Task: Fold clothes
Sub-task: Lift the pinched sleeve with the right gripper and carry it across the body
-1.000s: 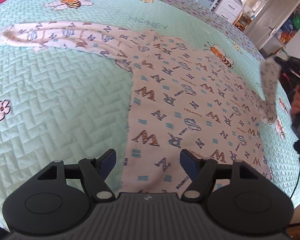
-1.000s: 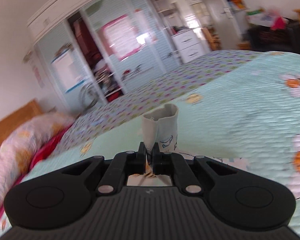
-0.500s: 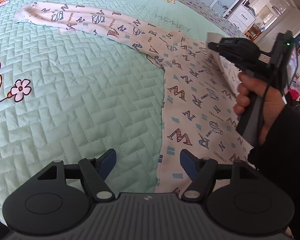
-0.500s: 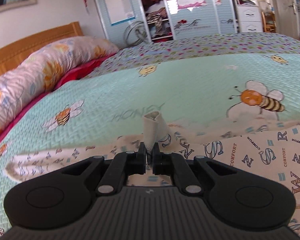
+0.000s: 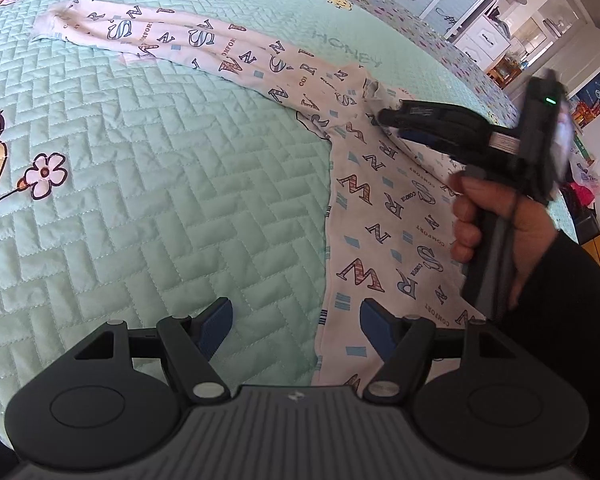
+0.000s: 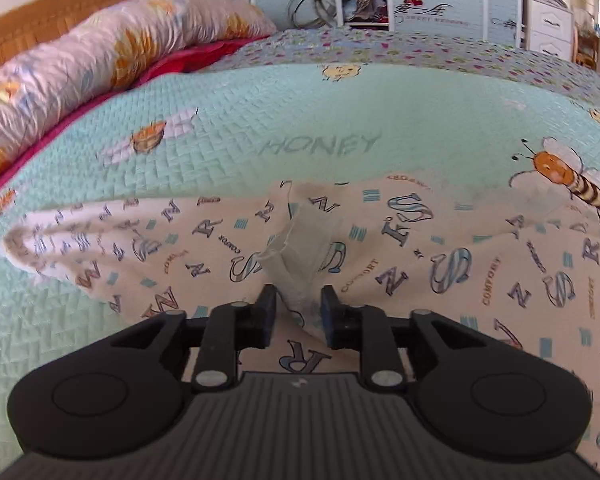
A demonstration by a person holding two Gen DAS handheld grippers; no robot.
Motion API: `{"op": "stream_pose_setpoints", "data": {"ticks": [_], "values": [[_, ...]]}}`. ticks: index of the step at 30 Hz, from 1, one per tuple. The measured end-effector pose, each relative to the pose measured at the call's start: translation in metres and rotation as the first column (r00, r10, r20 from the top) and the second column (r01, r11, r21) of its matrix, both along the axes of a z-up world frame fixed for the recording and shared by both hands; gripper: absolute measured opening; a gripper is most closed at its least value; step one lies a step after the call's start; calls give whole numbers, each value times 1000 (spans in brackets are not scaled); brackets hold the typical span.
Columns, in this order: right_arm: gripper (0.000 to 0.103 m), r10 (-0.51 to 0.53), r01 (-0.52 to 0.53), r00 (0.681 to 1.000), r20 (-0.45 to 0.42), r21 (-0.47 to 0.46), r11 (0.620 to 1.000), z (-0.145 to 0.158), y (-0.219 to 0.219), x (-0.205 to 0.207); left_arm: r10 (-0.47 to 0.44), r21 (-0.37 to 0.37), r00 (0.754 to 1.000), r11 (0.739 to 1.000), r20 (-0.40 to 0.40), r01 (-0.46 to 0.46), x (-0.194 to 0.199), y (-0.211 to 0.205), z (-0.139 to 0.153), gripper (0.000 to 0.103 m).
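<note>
Right gripper [image 6: 298, 312] is opening over the middle of the shirt [image 5: 380, 216]; the cuff [image 6: 300, 240] of one sleeve stands between its jaws, and the pads no longer seem to press it. That sleeve is drawn in across the body, its cuff near the collar, so the first sleeve fold looks all but done and only the release is left.

Left gripper [image 5: 296, 322] hangs with jaws wide and nothing held, above the shirt's hem where it meets the quilt [image 5: 140, 168]. In its view the hand [image 5: 496, 224] that carries the right gripper shows at the right edge of the shirt.

Much is left. The other sleeve [image 5: 172, 36] lies stretched full length across the quilt toward the head of the bed, its cuff well apart from the body and near a printed bee. It has yet to be brought in over the body. After that, by my judgement, the body needs folding up from the hem. The shirt lies flat and printed side up near the foot-side edge of the bed.
</note>
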State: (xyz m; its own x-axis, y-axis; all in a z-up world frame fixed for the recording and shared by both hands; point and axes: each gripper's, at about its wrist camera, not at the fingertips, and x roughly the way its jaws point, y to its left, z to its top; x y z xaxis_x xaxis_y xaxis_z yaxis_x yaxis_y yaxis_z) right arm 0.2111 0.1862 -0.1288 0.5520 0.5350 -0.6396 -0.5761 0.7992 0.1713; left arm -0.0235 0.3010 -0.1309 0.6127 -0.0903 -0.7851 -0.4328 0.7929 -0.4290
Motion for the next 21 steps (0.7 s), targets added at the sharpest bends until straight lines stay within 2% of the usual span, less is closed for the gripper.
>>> {"op": "stream_pose_setpoints", "data": {"ticks": [2,4,7,9,10,12,14,15,18,21], "values": [[39,-44,45,999,-5,78,996,11,-29,-5,2,3,1000,1000,-1,-2,-1,-1,1,73],[39,-101,102,995,-16,159,982,23,-63,-9,4,6,1000,1000,-1,-4,-2,-2,3,73],[39,-232,237,971,-52,250,939,32,-137,-6,1,10,1000,1000,5,-1,-3,-5,6,73],[40,-300,319,948,-108,276,907,25,-188,4,-6,13,1000,1000,5,6,-3,-9,7,73],[41,-333,360,932,-142,274,892,18,-212,10,-9,15,1000,1000,4,9,-2,-11,7,73],[40,-436,472,879,-195,214,855,0,-258,22,-17,20,1000,1000,2,17,-2,-16,9,73],[40,-521,558,827,-211,200,805,-9,-295,23,-28,25,1000,999,0,28,0,-20,10,73],[40,-543,581,812,-215,209,786,-11,-309,21,-33,28,999,999,-2,33,2,-21,10,73],[40,-499,538,843,-200,314,782,-3,-317,1,-49,36,999,998,-21,50,8,-29,8,73],[41,-362,408,912,-193,318,856,-2,-281,-4,-69,43,997,997,-30,70,12,-37,9,73]]}}
